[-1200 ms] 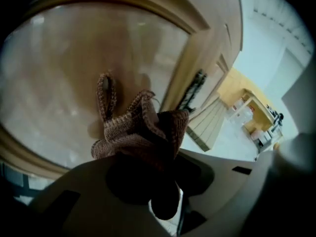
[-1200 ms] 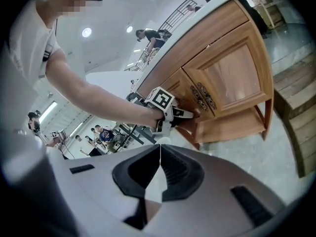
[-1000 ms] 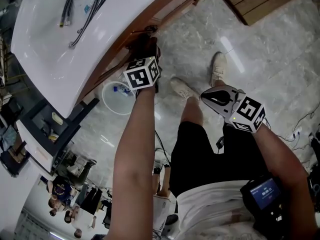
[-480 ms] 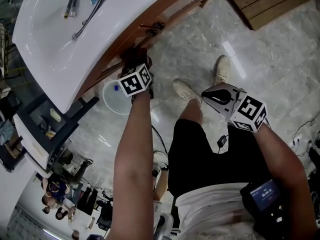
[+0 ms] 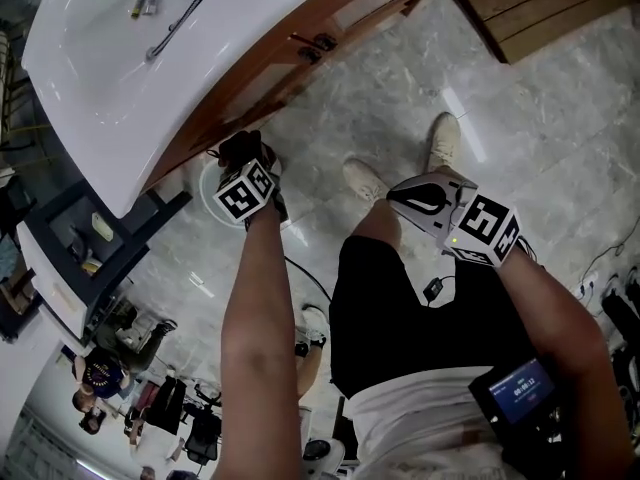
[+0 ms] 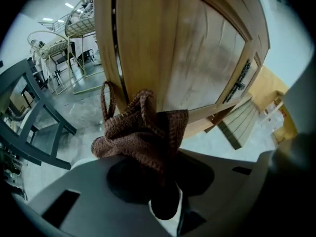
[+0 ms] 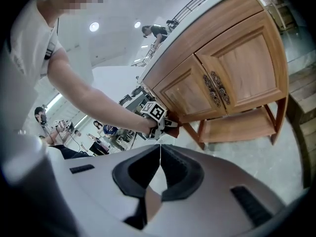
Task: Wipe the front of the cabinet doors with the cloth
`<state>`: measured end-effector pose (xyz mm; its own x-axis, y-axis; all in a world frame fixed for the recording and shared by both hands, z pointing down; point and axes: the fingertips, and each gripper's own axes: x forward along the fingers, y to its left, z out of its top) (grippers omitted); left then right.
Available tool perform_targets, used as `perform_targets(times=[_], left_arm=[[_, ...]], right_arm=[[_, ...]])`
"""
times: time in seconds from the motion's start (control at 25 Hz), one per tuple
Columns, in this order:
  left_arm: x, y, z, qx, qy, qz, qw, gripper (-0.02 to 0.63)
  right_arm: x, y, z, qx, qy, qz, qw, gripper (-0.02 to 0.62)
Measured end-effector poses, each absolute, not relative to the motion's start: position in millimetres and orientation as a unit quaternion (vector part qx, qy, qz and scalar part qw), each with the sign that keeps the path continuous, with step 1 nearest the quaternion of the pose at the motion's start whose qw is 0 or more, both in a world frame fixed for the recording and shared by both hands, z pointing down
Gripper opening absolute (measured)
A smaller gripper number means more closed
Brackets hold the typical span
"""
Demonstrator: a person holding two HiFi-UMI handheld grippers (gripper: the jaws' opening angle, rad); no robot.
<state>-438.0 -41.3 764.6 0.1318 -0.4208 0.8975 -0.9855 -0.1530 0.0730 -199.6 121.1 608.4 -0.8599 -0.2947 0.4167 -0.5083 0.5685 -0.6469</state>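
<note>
My left gripper [image 5: 243, 158] is shut on a brown knitted cloth [image 6: 143, 132], which bunches out of the jaws and presses against the wooden cabinet door [image 6: 197, 58] near its left edge. In the head view the cloth [image 5: 238, 148] sits at the cabinet's lower left corner, under the white countertop [image 5: 110, 78]. The dark metal door handles [image 5: 312, 44] lie further right along the cabinet front [image 5: 280, 63]. My right gripper [image 5: 425, 196] hangs shut and empty by the person's thigh, away from the cabinet. The right gripper view shows both doors [image 7: 217, 78] and the left gripper [image 7: 160, 120] at the left one.
A round white bin [image 5: 215, 203] stands on the marble floor just under the left gripper. A dark shelf frame [image 6: 34, 127] stands left of the cabinet. The person's shoes [image 5: 365, 180] are near the cabinet. A wooden lower shelf [image 7: 237, 125] spans the cabinet legs. People stand in the background.
My left gripper has slid the cloth leftward along the cabinet front, from near the door handles to the cabinet's left end. The right gripper has stayed put.
</note>
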Motion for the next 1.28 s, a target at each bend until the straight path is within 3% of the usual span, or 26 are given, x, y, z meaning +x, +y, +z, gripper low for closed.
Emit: perform_targets(times=[0.36, 0.84, 1.28], left_arm=[[-387.2, -59.8, 795.1, 0.681, -0.491, 0.401, 0.366, 0.121], [-257.5, -86.2, 813.9, 0.749, -0.387, 0.423, 0.332, 0.121], [-160.1, -102.5, 752.0, 0.801, -0.387, 0.303, 0.341, 0.121]], right_arm=[[-177.4, 121.4, 614.7, 0.247, -0.871, 0.404, 0.133, 0.014], [-140.0, 94.5, 612.3, 0.293, -0.861, 0.405, 0.094, 0.014], [-100.7, 77.7, 596.1, 0.294, -0.856, 0.416, 0.090, 0.014]])
